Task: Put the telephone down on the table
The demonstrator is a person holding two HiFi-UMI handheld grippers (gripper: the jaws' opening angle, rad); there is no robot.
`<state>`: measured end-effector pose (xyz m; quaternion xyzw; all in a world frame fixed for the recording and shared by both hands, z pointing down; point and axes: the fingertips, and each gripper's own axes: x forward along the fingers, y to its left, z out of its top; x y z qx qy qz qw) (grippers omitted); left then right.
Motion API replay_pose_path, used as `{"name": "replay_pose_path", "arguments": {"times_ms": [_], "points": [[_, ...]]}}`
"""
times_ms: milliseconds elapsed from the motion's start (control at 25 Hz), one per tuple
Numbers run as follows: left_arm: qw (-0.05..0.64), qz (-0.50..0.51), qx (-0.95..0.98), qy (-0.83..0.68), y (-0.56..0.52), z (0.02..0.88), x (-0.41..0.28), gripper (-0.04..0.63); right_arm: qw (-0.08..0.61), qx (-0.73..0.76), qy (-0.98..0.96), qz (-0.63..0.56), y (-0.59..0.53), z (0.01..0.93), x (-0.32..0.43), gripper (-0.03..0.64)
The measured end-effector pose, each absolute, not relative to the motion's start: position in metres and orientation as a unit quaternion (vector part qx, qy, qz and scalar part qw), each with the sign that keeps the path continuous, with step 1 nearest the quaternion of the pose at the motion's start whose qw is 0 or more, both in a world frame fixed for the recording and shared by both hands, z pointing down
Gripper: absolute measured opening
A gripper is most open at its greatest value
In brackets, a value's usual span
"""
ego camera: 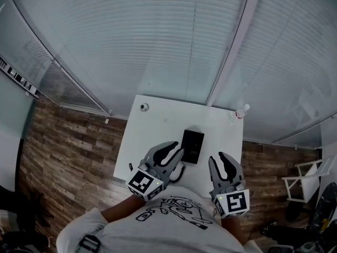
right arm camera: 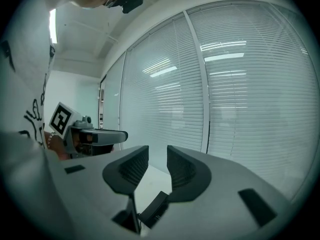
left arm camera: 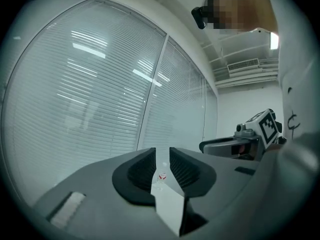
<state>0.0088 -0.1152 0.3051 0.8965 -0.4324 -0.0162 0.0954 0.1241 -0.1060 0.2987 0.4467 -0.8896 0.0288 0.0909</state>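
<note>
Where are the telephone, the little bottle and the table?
Black rectangular telephone (ego camera: 192,146): head view, its top face.
Small clear bottle (ego camera: 240,113): head view, its body.
White square table (ego camera: 158,136): head view, bare top.

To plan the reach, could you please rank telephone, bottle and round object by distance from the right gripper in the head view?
1. telephone, just left of the right gripper.
2. bottle, far right corner.
3. round object, far left corner.

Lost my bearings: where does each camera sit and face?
Head view: on head, steeply down at table, telephone; shirt, left claw, right claw show.
Left gripper view: on left claw, toward blinds, bottle; right claw at right.
Right gripper view: on right claw, toward blinds; left claw at left.
Shared: bottle, head and left gripper views.
</note>
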Motion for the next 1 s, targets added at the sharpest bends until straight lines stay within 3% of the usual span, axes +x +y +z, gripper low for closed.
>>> {"name": "replay_pose_path", "arguments": {"times_ms": [1000], "points": [[0.097, -0.019, 0.898, -0.429, -0.111, 0.305, 0.014, 0.084, 0.080, 0.460, -0.883, 0.049, -0.101, 0.303, 0.127, 0.106]]}}
